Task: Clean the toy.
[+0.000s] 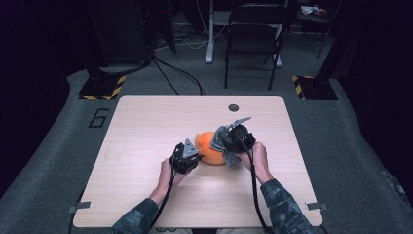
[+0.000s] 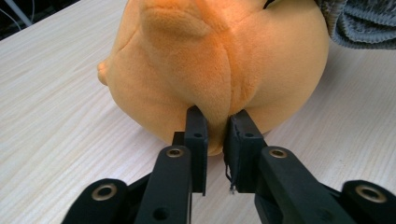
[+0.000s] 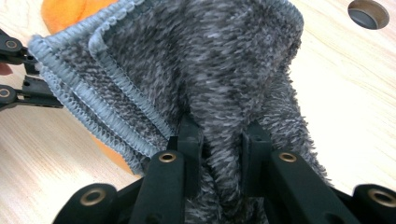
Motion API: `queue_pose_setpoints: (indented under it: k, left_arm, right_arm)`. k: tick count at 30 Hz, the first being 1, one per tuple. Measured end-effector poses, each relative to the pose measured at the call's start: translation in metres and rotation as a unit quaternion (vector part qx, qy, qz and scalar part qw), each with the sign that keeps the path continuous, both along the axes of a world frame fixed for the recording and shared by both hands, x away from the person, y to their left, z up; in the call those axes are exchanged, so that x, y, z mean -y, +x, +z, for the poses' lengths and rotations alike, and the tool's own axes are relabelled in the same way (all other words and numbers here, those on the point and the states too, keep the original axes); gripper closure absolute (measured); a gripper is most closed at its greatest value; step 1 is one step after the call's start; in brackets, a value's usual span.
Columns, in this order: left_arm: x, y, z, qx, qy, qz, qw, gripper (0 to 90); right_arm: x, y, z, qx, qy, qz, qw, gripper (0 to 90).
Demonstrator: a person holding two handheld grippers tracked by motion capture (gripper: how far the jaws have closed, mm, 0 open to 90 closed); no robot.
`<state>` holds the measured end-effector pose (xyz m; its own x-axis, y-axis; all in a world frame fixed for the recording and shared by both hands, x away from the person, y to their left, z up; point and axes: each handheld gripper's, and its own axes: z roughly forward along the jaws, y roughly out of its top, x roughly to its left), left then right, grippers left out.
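An orange plush toy (image 1: 207, 148) lies in the middle of the wooden table (image 1: 146, 126). My left gripper (image 1: 194, 152) comes at it from the left. In the left gripper view the jaws (image 2: 216, 120) are shut on a fold of the orange plush toy (image 2: 210, 56) at its lower edge. A grey fuzzy cloth (image 1: 221, 139) with a ribbed hem drapes over the toy's right side. My right gripper (image 1: 230, 145) is shut on a bunched fold of the grey cloth (image 3: 210, 60), seen between the jaws (image 3: 223, 130). The orange toy (image 3: 65, 11) peeks out behind the cloth.
A round dark hole (image 1: 234, 107) sits in the table near its far edge, also seen as the hole (image 3: 369, 13) past the cloth. A black folding chair (image 1: 253, 34) and cables stand on the floor beyond the table. The left gripper's fingers (image 3: 16, 70) show at the left edge.
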<state>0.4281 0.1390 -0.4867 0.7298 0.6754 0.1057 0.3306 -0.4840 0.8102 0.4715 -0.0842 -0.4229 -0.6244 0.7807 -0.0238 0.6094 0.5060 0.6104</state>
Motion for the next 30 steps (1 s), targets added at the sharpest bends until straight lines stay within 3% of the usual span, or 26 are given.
queue_pose_setpoints:
  k: [4, 6, 10, 16, 20, 26, 28, 30]
  left_arm:
    - [-0.002, 0.001, 0.003, -0.011, -0.011, -0.003, 0.9999, 82.9]
    - [-0.005, 0.003, 0.005, -0.03, -0.027, -0.006, 0.9992, 83.2]
    - [-0.008, 0.004, 0.009, -0.045, -0.053, -0.008, 0.9975, 83.3]
    - [-0.007, -0.001, 0.021, -0.047, -0.052, -0.009, 0.9975, 83.9]
    - [-0.007, -0.003, 0.026, -0.059, -0.057, -0.009, 0.9966, 83.9]
    - [-0.003, -0.006, 0.031, -0.062, -0.062, -0.017, 0.996, 83.8]
    - [-0.003, -0.006, 0.03, -0.061, -0.063, -0.017, 0.996, 83.8]
    - [-0.004, -0.005, 0.029, -0.068, -0.061, -0.015, 0.9957, 83.7]
  right_arm:
    - [0.002, 0.0, 0.002, 0.002, 0.004, -0.003, 1.0, 74.3]
    - [0.003, -0.001, 0.003, 0.003, 0.005, -0.003, 1.0, 74.3]
    - [0.006, -0.001, 0.005, 0.004, 0.011, -0.006, 0.9999, 74.3]
    - [0.009, -0.002, 0.012, 0.007, 0.018, -0.01, 0.9998, 74.2]
    - [0.01, -0.008, 0.026, 0.025, 0.03, -0.008, 0.9992, 74.1]
    - [-0.012, -0.025, 0.04, 0.054, 0.029, 0.025, 0.9978, 74.0]
    - [-0.023, -0.029, 0.038, 0.056, 0.023, 0.034, 0.9976, 73.9]
    - [-0.031, -0.028, 0.031, 0.069, 0.0, 0.043, 0.9967, 73.9]
